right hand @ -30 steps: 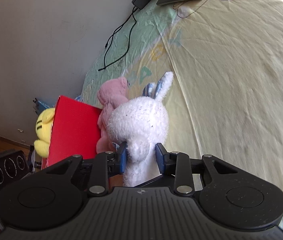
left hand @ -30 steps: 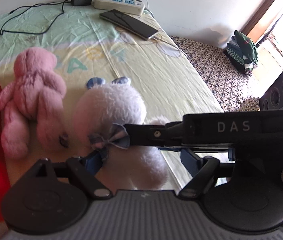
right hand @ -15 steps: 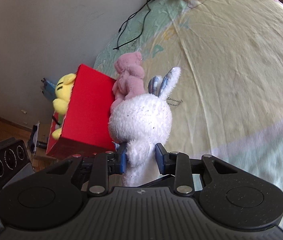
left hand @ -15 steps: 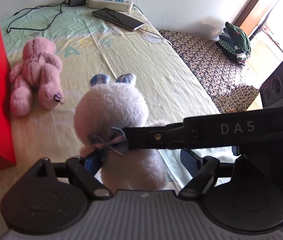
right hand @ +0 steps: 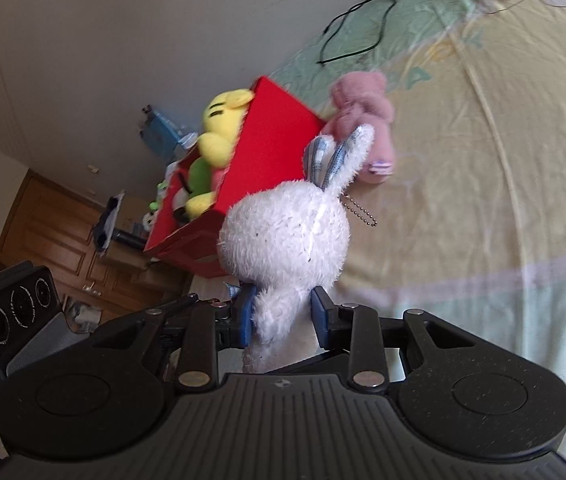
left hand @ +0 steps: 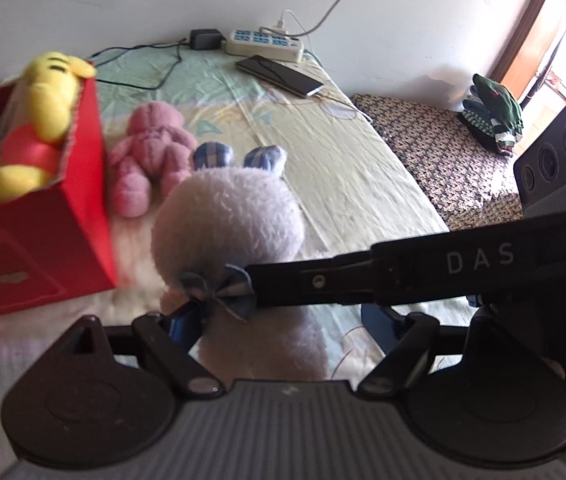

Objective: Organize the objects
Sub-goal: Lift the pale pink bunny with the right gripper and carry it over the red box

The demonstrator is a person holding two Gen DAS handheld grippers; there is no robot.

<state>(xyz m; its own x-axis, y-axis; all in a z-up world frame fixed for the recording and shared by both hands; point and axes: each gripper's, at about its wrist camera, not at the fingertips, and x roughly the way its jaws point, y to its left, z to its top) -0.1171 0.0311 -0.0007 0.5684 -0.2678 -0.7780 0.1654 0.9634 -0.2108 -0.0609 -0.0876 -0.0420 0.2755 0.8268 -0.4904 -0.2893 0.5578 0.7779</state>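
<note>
We see the right tongs (right hand: pixel 281 314) pinching the fluffy white plush rabbit with blue checked ears (right hand: pixel 287 236) at its neck, the blue pads pressed into the fur on both sides, so that the round head stands out beyond the tips and the body hangs back toward the handle. The rabbit is held up above the pale yellow and green bedsheet (right hand: pixel 483 160).

In the left wrist view the same rabbit (left hand: pixel 229 224) fills the space between the left tongs (left hand: pixel 283 320), which stand spread wide; one blue pad lies close by the checked bow (left hand: pixel 219 290) at the rabbit's neck, but we cannot tell whether it touches. The right tool's black arm crosses in front, reaching in from the right.

To the left of the rabbit sits the open red cardboard box (left hand: pixel 43 240) with a yellow plush bear in a red shirt (left hand: pixel 39 128) inside. A pink plush bear (left hand: pixel 151 152) lies on the sheet just beside the box.
</note>
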